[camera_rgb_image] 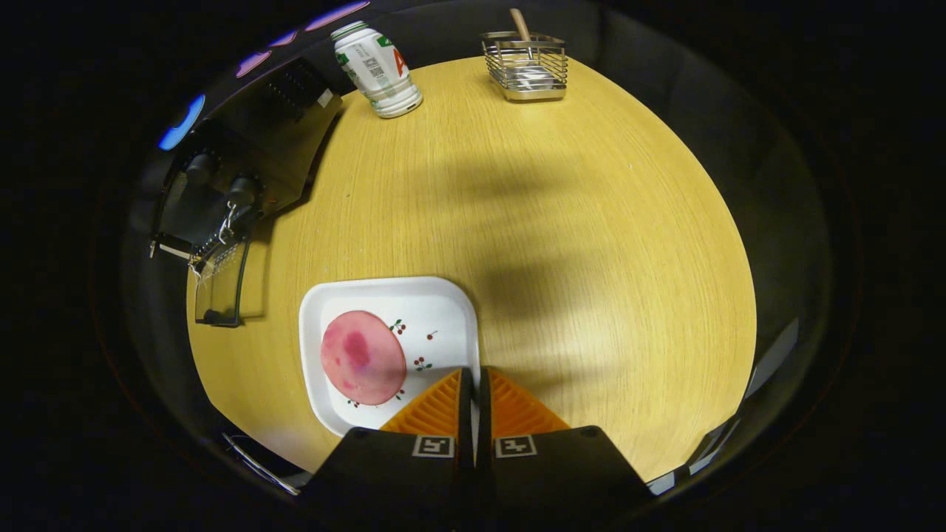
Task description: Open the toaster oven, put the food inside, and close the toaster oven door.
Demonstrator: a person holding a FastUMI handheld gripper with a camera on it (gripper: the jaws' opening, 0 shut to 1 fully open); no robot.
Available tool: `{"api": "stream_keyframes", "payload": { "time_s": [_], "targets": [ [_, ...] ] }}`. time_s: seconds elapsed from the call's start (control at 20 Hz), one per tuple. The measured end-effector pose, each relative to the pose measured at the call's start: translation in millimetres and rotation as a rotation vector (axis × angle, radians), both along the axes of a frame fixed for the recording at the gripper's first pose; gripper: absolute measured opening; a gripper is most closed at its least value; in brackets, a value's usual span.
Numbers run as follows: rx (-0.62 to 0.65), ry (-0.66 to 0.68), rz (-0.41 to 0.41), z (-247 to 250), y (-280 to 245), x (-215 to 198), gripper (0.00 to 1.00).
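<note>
On the yellow wooden surface (pixel 517 222) sits a white plate (pixel 443 310) with small cherry pictures on it. A round pink slice of food (pixel 362 357) lies flat on the plate, on the side nearer the toaster oven. It looks like a thin slice of meat.

The fingers (pixel 474 391) are pressed together with almost no gap, and they hold nothing. Their tips sit over the plate's near corner, on the side away from the toaster oven. The food is just ahead of the fingers and off to the side, toward the toaster oven. It is near them but not touching.

The slice looks soft, thin and light. It will likely bend and flop when lifted, and it may be a bit slippery. It could tear if squeezed hard. A good place to take hold is probably its edge nearest the fingers, with one finger sliding under it. The plate is stiff and smooth, so it may slide if it gets pushed.

The toaster oven (pixel 244 170) is dark and stands beyond the plate, at the edge of the surface. Its glass door (pixel 222 284) hangs down open, just beside the plate's far corner. So the door step looks done, and the food is not yet inside.

Far beyond the plate stand a white can (pixel 377 70) and a wire basket (pixel 526 66).
</note>
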State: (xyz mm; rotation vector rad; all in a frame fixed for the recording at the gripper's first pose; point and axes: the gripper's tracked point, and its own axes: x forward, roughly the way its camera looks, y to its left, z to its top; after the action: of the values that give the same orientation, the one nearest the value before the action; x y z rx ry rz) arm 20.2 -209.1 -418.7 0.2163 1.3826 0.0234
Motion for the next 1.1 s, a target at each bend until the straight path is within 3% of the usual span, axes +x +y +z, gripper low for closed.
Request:
{"api": "stream_keyframes", "payload": {
  "time_s": [0.2, 0.4, 1.1],
  "targets": [
    [0.046, 0.015, -0.032, -2, 6, -5, 0.05],
    [0.143, 0.016, -0.140, 4, 24, -19, 0.05],
    [0.377, -0.107, -0.382, 76, 82, -55, 0.05]
  ]
}}
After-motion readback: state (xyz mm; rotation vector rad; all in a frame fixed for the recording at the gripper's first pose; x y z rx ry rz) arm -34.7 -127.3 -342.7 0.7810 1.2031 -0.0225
